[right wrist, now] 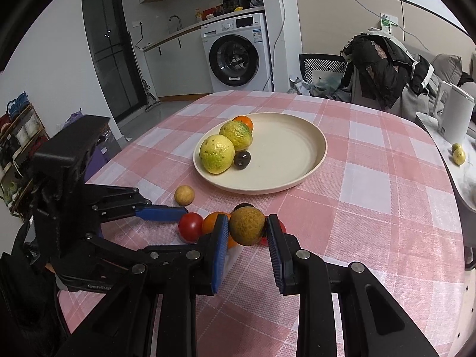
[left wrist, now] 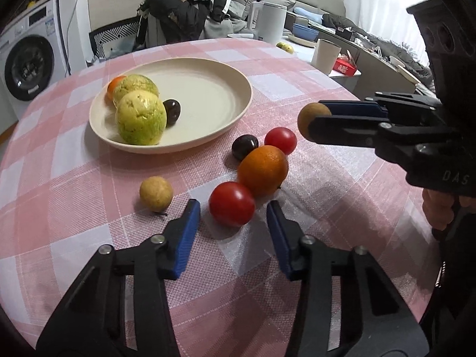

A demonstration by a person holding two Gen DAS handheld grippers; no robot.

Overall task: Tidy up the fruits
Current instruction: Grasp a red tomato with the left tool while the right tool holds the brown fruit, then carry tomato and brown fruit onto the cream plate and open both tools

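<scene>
A cream plate (left wrist: 214,89) (right wrist: 285,148) on the pink checked table holds two yellow-green guavas (left wrist: 139,117) (right wrist: 216,154), a small orange (left wrist: 114,84) and a dark plum (left wrist: 172,111). On the cloth lie a small brown-yellow fruit (left wrist: 156,193) (right wrist: 184,195), two red tomatoes (left wrist: 231,203) (left wrist: 280,139), an orange (left wrist: 263,170) and a dark plum (left wrist: 244,146). My left gripper (left wrist: 233,208) is open around the near tomato (right wrist: 190,225). My right gripper (right wrist: 247,227) (left wrist: 312,119) is shut on a brown round fruit (right wrist: 247,226) (left wrist: 311,116), held above the cloth.
A white kettle (left wrist: 269,19) (right wrist: 455,113), a cup (left wrist: 325,55) and dishes stand on a side table at the right, with two small fruits (right wrist: 458,153). A chair draped with dark clothes (left wrist: 178,9) stands behind the table. A washing machine (right wrist: 238,56) is beyond.
</scene>
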